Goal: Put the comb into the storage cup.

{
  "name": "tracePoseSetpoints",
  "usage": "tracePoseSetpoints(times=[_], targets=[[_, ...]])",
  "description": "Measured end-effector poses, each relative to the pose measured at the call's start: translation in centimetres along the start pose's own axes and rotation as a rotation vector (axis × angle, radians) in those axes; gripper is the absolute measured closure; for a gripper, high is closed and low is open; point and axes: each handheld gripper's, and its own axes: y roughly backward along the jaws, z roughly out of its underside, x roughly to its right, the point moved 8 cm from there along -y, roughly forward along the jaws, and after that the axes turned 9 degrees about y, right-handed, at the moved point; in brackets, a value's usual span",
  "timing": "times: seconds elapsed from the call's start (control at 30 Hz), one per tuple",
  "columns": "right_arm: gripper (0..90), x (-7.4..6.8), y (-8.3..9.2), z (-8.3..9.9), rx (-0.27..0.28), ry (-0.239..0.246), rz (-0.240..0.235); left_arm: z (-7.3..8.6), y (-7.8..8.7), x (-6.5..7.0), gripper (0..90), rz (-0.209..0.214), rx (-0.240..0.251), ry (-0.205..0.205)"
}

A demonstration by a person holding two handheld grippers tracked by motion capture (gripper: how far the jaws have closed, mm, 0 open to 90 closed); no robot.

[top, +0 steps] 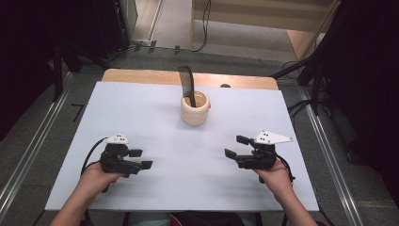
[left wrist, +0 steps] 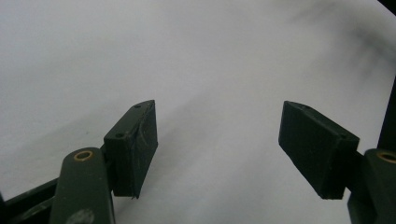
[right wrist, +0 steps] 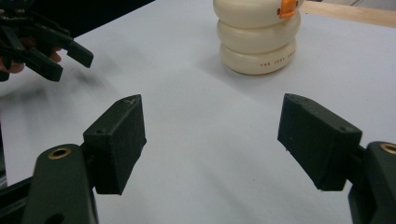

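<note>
Mid-table, toward far edge: cream ribbed cup (top: 195, 109) upright, black comb (top: 187, 84) standing in it, long axis near vertical, top leaning slightly left/away. L gripper (top: 143, 159) and R gripper (top: 236, 146) near front edge, well apart from cup; both w/ jaws wide apart, nothing between.

One line of small brown capitals runs along the bottom ring of the cream ribbed pot (right wrist: 258, 35), seen in the right gripper view; it seems to start "THE", and the rest is too small to make out.
</note>
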Motion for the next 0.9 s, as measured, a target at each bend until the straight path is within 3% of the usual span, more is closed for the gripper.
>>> tracePoseSetpoints(times=[0.9], targets=[[20.7,0.8,2.7,3.0,-0.027,-0.03,0.042,-0.1,0.1,0.2,29.1,0.016,0.011,0.002]])
